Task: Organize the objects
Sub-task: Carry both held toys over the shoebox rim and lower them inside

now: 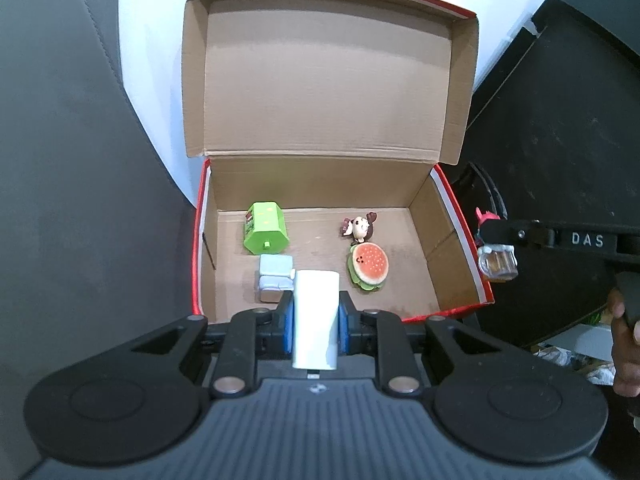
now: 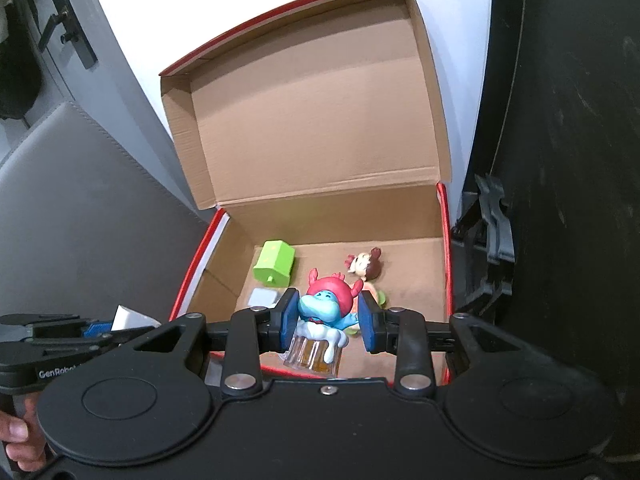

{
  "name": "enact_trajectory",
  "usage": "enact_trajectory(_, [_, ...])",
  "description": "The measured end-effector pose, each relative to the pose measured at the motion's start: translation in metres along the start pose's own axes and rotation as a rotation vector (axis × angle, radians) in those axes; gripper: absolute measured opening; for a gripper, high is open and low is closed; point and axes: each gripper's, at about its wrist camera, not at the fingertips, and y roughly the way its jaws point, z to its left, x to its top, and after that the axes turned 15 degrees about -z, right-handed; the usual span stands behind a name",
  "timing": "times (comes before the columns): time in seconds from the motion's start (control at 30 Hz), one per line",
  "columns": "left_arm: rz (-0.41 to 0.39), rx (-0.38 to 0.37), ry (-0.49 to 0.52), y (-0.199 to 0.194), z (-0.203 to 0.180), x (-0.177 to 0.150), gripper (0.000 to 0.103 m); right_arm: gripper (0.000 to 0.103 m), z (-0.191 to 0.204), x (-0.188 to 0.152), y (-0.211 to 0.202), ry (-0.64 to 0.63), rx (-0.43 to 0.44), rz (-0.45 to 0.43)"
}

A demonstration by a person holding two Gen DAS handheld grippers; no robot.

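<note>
Left gripper (image 1: 316, 314) is clamped on a plain white rectangular block (image 1: 316, 312), its blue pads pressing both smooth flanks. Right gripper (image 2: 329, 320) is clamped on a glossy blue figurine with a red crab-like cap seated on a clear amber mug (image 2: 320, 320); the pads bear on the figurine's body (the mug hangs below them).

Both loads hover at the near edge of the open corrugated cardboard box with red outer walls (image 1: 460, 240), so the step in hand is judged to be delivery, not pickup. The box lid stands upright behind.

Already lying on the box floor:
- a green faceted plastic house-shaped toy (image 1: 265, 227), rear left;
- a pale blue blocky toy (image 1: 274, 276), just in front of it;
- a small brown-haired doll figure (image 1: 360, 227), rear right;
- a round watermelon-patterned burger toy (image 1: 368, 266), touching or just beside the doll.

Next move calls for lowering each load onto bare floor and then releasing. Free space is widest at the front right. The figurine's rounded, slick shape may slip or topple on release.
</note>
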Motion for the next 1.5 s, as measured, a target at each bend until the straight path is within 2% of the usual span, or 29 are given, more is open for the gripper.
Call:
enact_trajectory(0.8, [0.022, 0.004, -0.064, 0.061, 0.008, 0.028, 0.020, 0.032, -0.016, 0.025, 0.064, -0.055, -0.050, 0.054])
enact_trajectory(1.13, [0.030, 0.006, -0.133, 0.094, 0.012, 0.039, 0.020, 0.032, -0.024, 0.031, 0.091, -0.070, -0.067, 0.080])
enact_trajectory(1.5, [0.074, 0.001, -0.163, 0.140, 0.005, 0.034, 0.020, 0.032, -0.022, 0.030, 0.117, -0.109, -0.073, 0.106])
